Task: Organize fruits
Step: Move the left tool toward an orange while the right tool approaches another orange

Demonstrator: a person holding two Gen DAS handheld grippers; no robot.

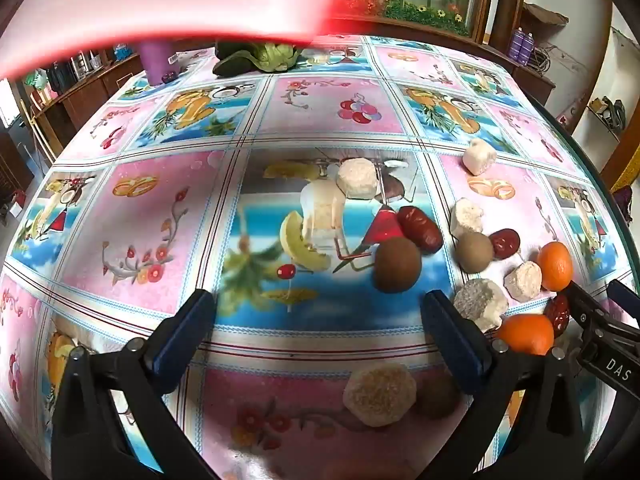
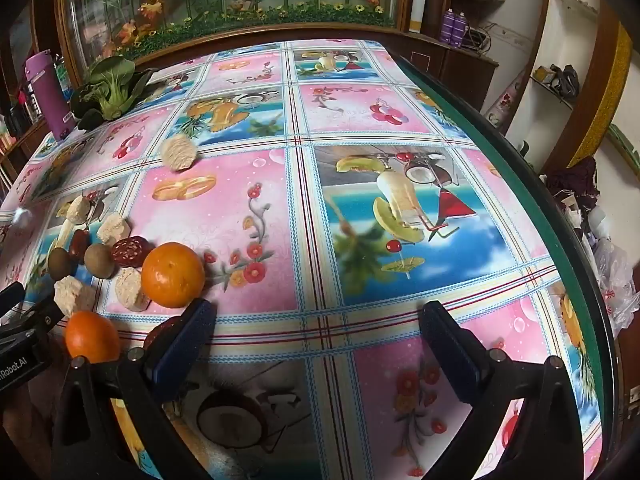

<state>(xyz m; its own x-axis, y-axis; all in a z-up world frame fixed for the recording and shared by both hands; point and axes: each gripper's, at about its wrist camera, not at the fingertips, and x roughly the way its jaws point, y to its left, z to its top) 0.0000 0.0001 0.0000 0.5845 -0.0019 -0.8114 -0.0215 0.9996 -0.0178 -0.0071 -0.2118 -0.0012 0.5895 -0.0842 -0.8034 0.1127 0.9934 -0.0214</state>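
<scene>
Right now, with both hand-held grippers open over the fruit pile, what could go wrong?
1. The round oranges and the brown round fruit lie loose on the smooth tablecloth; a nudge could set them rolling.
2. The pile is crowded: closing on an orange could knock the red dates or the pale crumbly chunks beside it.
3. The left hand-held gripper and the right hand-held gripper work close together and could collide.
</scene>
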